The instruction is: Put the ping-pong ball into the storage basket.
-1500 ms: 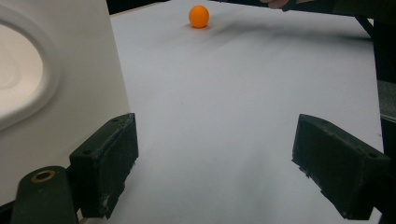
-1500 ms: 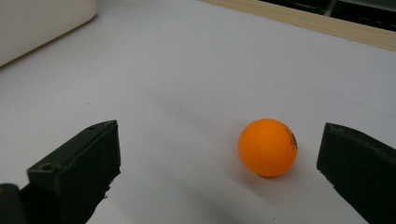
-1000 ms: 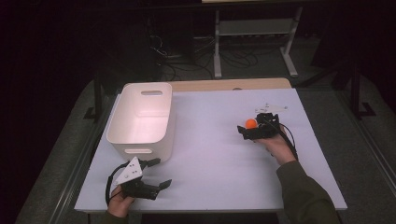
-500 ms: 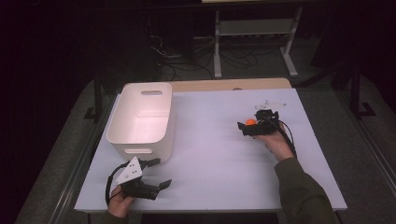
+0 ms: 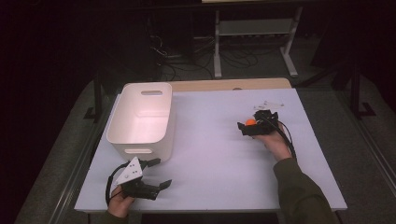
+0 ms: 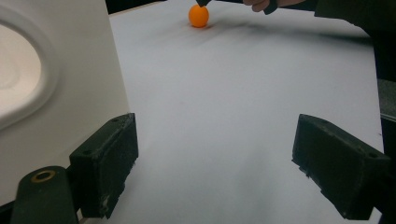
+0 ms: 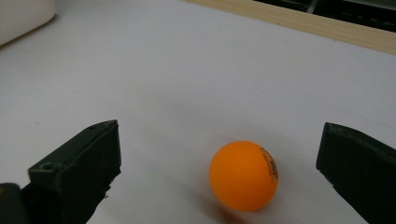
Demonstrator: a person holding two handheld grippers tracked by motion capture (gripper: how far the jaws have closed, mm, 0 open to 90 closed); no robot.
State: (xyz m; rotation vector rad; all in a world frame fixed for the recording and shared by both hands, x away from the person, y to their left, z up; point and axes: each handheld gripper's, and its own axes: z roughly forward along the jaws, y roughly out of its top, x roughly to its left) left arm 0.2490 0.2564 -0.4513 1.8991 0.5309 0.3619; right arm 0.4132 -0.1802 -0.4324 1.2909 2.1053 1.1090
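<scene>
An orange ball (image 5: 251,122) (image 7: 243,176) (image 6: 198,15) lies on the white table (image 5: 210,154) at the right. My right gripper (image 5: 247,128) (image 7: 219,163) is open, its jaws on either side of the ball without touching it. My left gripper (image 5: 159,173) (image 6: 229,163) is open near the table's front left corner, nothing between its jaws, just in front of the white bin (image 5: 144,119) (image 6: 56,93).
The white bin with handle cutouts stands at the table's left. A wooden strip (image 5: 229,85) (image 7: 299,21) runs along the table's far edge. A small clear piece (image 5: 268,105) lies behind my right gripper. The table's middle is bare white surface.
My right gripper has shifted slightly toward the ball, which sits between its jaws. The left gripper has not moved.
</scene>
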